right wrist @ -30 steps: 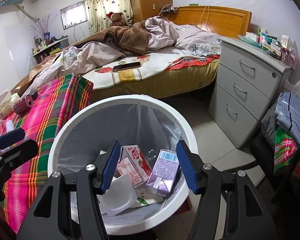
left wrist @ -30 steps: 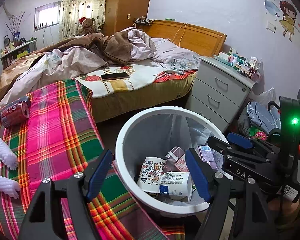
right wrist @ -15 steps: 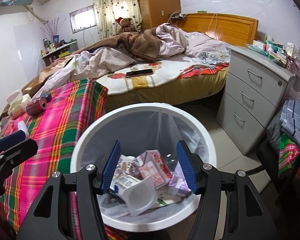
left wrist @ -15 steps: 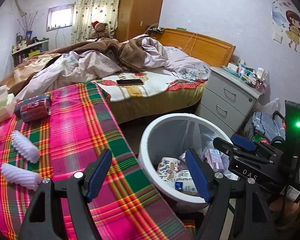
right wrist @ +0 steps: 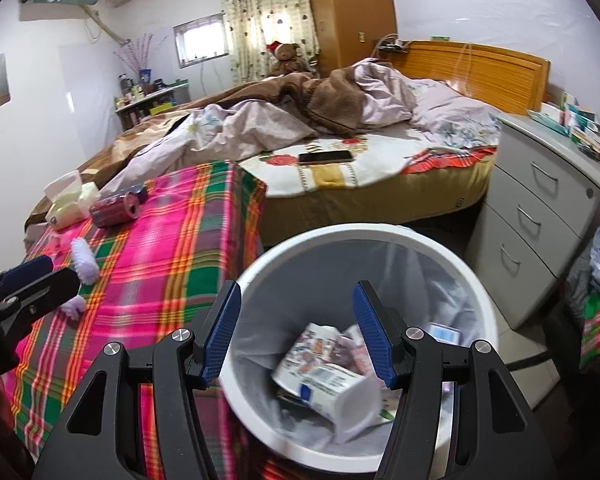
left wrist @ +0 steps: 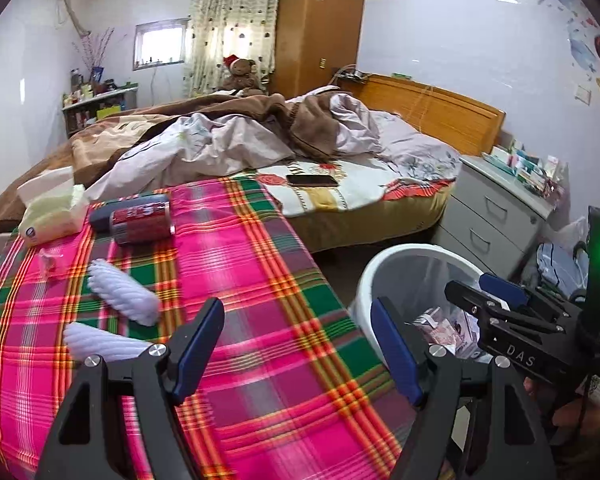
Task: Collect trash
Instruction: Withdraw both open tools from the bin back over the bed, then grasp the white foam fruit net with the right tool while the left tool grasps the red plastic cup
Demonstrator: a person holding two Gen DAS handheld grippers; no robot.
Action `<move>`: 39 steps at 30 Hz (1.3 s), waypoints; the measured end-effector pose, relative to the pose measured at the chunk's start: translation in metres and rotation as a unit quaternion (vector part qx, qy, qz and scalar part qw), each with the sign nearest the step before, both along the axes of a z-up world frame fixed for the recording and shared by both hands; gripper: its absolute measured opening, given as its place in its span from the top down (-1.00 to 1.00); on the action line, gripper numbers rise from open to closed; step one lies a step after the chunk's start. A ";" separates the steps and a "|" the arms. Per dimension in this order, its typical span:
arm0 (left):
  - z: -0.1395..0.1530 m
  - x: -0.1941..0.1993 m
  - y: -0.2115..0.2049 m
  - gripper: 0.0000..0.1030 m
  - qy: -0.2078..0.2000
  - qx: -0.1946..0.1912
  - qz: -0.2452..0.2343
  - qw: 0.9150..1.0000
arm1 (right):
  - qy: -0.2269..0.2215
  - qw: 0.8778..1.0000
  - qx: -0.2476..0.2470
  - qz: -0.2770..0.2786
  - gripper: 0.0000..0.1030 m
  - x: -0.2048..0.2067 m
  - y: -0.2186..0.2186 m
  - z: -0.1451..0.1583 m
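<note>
Your left gripper [left wrist: 298, 350] stands with its jaws well apart and nothing between them, poised over the plaid cloth [left wrist: 260, 280] that covers the table. Your right gripper [right wrist: 296, 330] is likewise parted and empty, hanging above the white bin [right wrist: 476, 280], which sits on the floor just beside the table edge so that items can be carried across in one short move.

Trash already collected lies inside the bin: a printed carton [right wrist: 320, 376] and other packaging resting on the liner. Trash not yet collected lies on the cloth at the far end of the table: a red can [left wrist: 142, 222] on its side, touching a dark object behind it, with a tissue pack [left wrist: 54, 216] just beside it and a small clear wrapper [left wrist: 50, 260] nearer you. Two white ribbed objects [left wrist: 120, 296] lie between the can and your left gripper; whether they count as trash cannot be told.

Judged from this layout, the left gripper is the better placed for the next pick, since the remaining items sit on its side. Treat the can as liable to roll when touched; close across its body, not its ends
</note>
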State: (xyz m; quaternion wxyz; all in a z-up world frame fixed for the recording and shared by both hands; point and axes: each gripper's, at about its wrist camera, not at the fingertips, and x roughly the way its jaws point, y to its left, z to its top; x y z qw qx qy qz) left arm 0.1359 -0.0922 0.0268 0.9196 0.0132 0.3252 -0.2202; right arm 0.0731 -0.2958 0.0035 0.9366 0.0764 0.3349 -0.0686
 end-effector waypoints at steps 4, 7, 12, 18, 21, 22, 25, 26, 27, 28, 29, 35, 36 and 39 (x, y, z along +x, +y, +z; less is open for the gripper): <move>0.000 0.004 0.022 -0.50 -0.003 -0.002 0.022 1.000 | -0.001 1.000 -0.002 0.019 -0.16 0.008 0.017 0.000; 0.001 0.010 0.039 -0.50 -0.003 -0.006 0.038 0.999 | -0.003 0.999 -0.004 0.033 -0.16 0.014 0.029 0.002; 0.002 0.020 0.073 -0.50 -0.006 -0.008 0.071 0.997 | -0.008 0.998 -0.004 0.056 -0.16 0.022 0.048 0.004; 0.003 0.032 0.114 -0.50 -0.006 -0.012 0.111 0.994 | -0.008 0.996 -0.007 0.085 -0.16 0.036 0.075 0.004; 0.003 0.037 0.132 -0.50 -0.006 -0.012 0.131 0.991 | -0.010 0.995 -0.008 0.103 -0.16 0.044 0.090 0.005; 0.003 0.039 0.138 -0.50 -0.007 -0.012 0.136 0.991 | -0.010 0.994 -0.009 0.108 -0.16 0.046 0.094 0.005; 0.003 0.045 0.154 -0.50 -0.011 -0.008 0.153 0.988 | -0.010 0.992 -0.007 0.123 -0.16 0.053 0.106 0.005; 0.002 0.047 0.158 -0.50 -0.012 -0.007 0.158 0.987 | -0.009 0.992 -0.007 0.130 -0.16 0.056 0.111 0.005; 0.002 0.050 0.162 -0.50 -0.009 -0.008 0.160 0.987 | -0.007 0.991 -0.008 0.135 -0.16 0.059 0.116 0.004; 0.000 0.054 0.169 -0.50 -0.005 -0.014 0.161 0.987 | -0.004 0.990 -0.009 0.140 -0.16 0.062 0.121 0.003; -0.001 0.058 0.175 -0.50 -0.002 -0.018 0.165 0.986 | -0.003 0.989 -0.010 0.145 -0.16 0.065 0.125 0.002; -0.007 0.073 0.203 -0.50 0.005 -0.011 0.188 0.982 | 0.011 0.983 -0.006 0.182 -0.16 0.083 0.152 -0.004; -0.008 0.077 0.208 -0.50 0.006 -0.007 0.192 0.981 | 0.013 0.983 -0.005 0.185 -0.16 0.085 0.154 -0.005; -0.010 0.085 0.218 -0.50 0.006 0.001 0.200 0.980 | 0.020 0.980 -0.003 0.198 -0.16 0.093 0.166 -0.008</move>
